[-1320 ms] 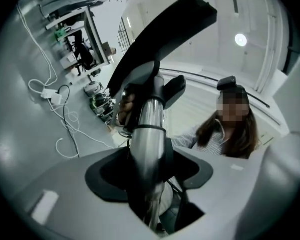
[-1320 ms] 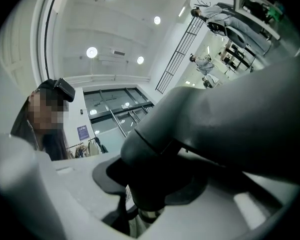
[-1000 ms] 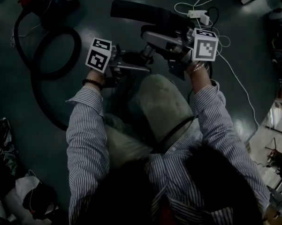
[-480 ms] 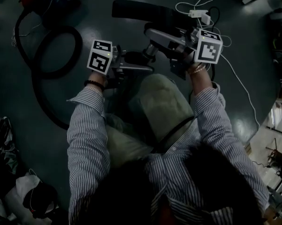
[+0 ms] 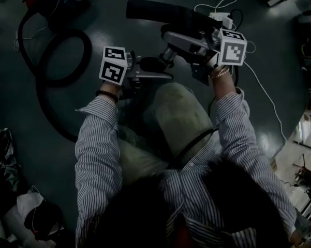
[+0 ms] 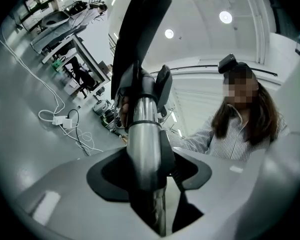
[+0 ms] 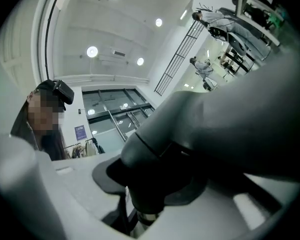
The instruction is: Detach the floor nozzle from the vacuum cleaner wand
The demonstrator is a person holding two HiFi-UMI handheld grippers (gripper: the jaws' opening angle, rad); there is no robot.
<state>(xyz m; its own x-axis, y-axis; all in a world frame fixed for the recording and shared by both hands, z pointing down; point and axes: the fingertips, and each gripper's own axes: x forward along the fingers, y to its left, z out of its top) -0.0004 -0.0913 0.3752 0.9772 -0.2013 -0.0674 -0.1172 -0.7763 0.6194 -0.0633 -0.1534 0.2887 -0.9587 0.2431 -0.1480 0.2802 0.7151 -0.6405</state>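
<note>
The left gripper (image 6: 152, 176) is clamped, jaws partway closed, on the silver metal vacuum wand (image 6: 142, 134). The right gripper (image 7: 150, 186) grips the grey plastic neck (image 7: 199, 119) of the long black floor nozzle (image 5: 160, 12), which sits at 12 o'clock above both grippers, seemingly joined to the wand.

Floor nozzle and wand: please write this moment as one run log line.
left gripper: shut on wand | right gripper: shut on neck of floor nozzle | floor nozzle: joined to wand, not yet detached
</note>
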